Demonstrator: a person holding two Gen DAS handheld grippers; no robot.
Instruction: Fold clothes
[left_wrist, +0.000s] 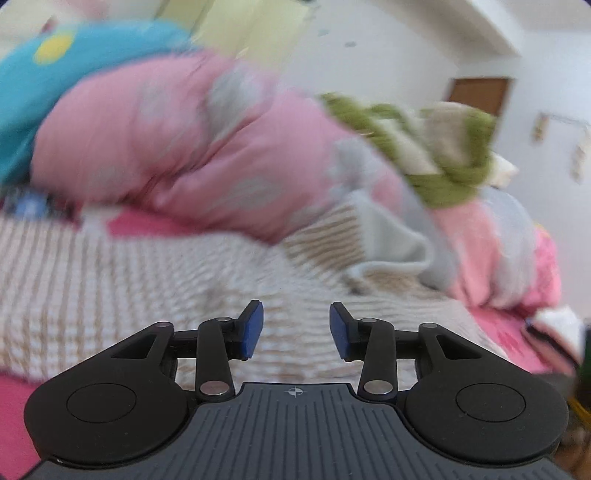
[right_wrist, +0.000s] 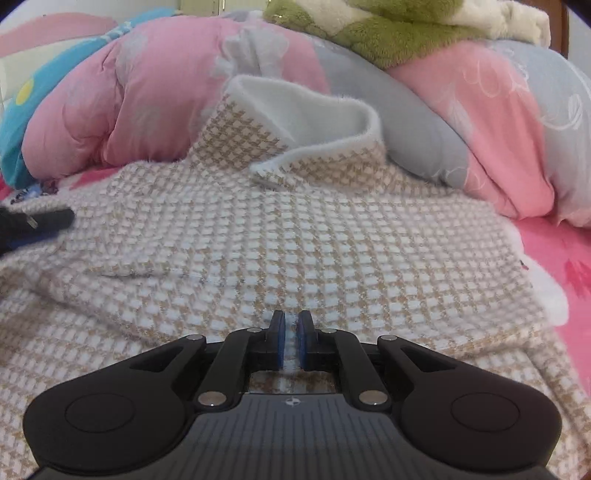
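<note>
Closest to the lens, the right gripper (right_wrist: 291, 341) has its two blue pads drawn almost together, only a thin slit between them. A bit of the checked cloth shows through the gap behind the pads, but whether the pads actually pinch any of it cannot be told. Just ahead of that gripper and below it spreads the beige-and-white houndstooth garment (right_wrist: 295, 236), lying on the bed with one layer doubled over another and a fold edge running across in front of the fingertips. Farther out, its white-lined collar (right_wrist: 306, 114) stands up against a pink and grey quilt (right_wrist: 498, 122). A green and cream blanket (right_wrist: 388, 33) sits on top of the quilt, beyond the collar. To the right of the gripper the pink bed sheet (right_wrist: 576, 266) shows past the garment's edge.

At the far left of the right wrist view, the dark tip of the left gripper (right_wrist: 33, 223) hovers at the garment's left side.

In its own blurred view the left gripper (left_wrist: 295, 330) has its pads well apart with nothing between them, the garment (left_wrist: 147, 280) lying under and ahead of it. A blue cushion with a yellow spot (left_wrist: 55, 55) is up to its far left, behind the quilt.
</note>
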